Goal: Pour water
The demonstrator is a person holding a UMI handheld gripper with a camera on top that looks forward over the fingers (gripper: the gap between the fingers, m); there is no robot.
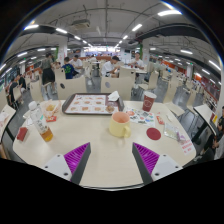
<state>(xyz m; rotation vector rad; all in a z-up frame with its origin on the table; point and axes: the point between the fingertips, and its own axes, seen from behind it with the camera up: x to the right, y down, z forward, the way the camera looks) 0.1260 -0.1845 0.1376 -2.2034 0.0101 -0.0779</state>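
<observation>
A yellow mug [119,124] stands on the pale round table [110,165], straight ahead of my fingers and well beyond them. A bottle with a white cap and orange liquid [36,121] stands at the table's left side. A red-brown cup [148,100] stands at the far right of the table. My gripper [112,160] is open and empty, its purple pads [76,155] wide apart above bare table near the front edge.
A tray with small round items [87,104] lies at the back. A red coaster [154,133] and printed cards [143,117] lie right of the mug. Small packets [50,112] lie at the left. People sit at tables in a hall behind.
</observation>
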